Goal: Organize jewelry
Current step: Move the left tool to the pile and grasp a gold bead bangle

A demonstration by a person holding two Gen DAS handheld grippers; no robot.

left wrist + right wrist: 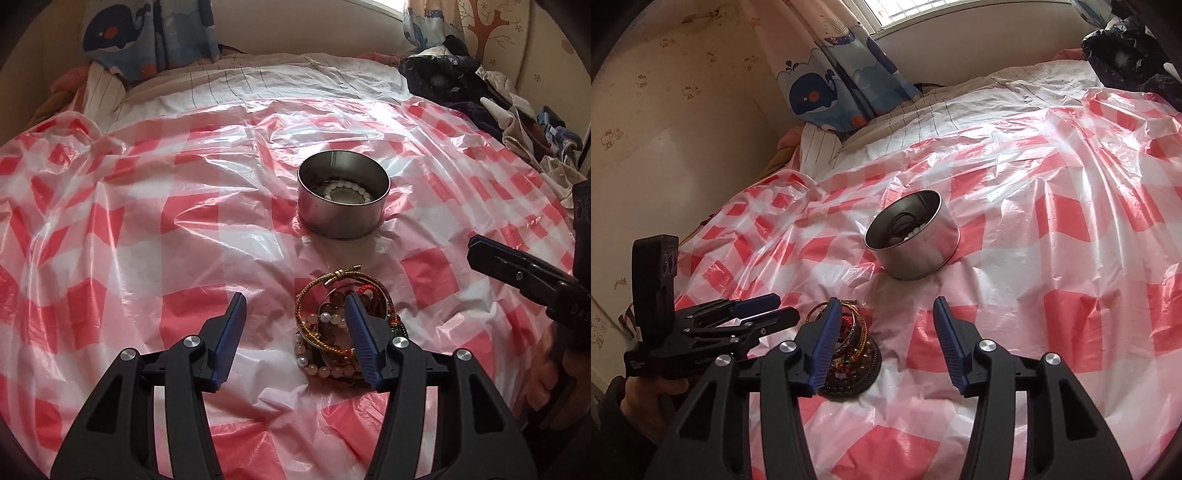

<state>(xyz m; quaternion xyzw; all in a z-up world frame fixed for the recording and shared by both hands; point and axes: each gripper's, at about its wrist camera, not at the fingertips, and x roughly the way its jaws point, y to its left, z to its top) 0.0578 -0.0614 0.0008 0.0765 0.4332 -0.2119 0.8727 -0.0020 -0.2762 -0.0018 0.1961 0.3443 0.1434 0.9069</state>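
A pile of bracelets (327, 325), some beaded and some corded, lies on the red-and-white checked plastic sheet (122, 229). My left gripper (294, 296) stands open just above it. Its right finger (364, 339) covers part of the pile, and nothing is between the pads. A round metal tin (343, 199) behind the pile holds a white bead bracelet (341, 190). In the right wrist view my right gripper (885, 301) is open and empty, with the pile (855, 354) behind its left finger (823, 343) and the tin (916, 240) beyond. The left gripper (785, 305) shows at the left.
The sheet covers a bed with striped bedding (258, 77) at the back. Dark clothes (461, 85) are heaped at the far right. A whale-print curtain (827, 92) hangs by the wall. A finger of the right gripper (498, 258) reaches in from the right, held by a hand (554, 354).
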